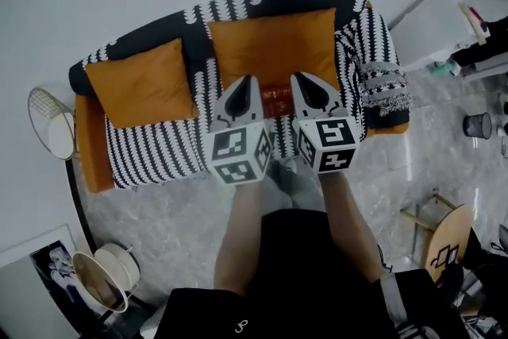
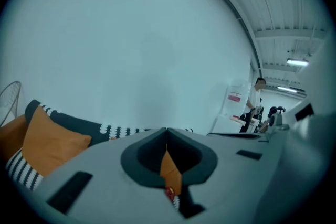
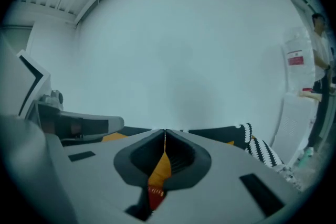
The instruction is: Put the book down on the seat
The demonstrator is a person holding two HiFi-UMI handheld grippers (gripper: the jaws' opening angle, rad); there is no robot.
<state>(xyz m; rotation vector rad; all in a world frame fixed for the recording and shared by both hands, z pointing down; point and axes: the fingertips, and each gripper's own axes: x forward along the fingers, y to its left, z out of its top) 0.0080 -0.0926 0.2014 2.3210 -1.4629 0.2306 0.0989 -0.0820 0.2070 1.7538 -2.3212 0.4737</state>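
A red book (image 1: 275,102) lies flat on the seat of the sofa (image 1: 159,151), in front of the large orange cushion (image 1: 274,44). My left gripper (image 1: 248,82) and right gripper (image 1: 305,79) hover side by side above it, one on each side, both shut with nothing in them. In the left gripper view the jaws (image 2: 166,130) meet at the tip, and a sliver of the book (image 2: 169,194) shows below through the gap. The right gripper (image 3: 165,132) looks the same, with the book (image 3: 155,198) under its closed jaws.
A second orange cushion (image 1: 143,83) leans at the sofa's left end. A wire fan (image 1: 49,123) stands left of the sofa, a wooden stool (image 1: 444,238) and a dark bin (image 1: 478,125) to the right. A person (image 2: 257,105) stands far off by white equipment.
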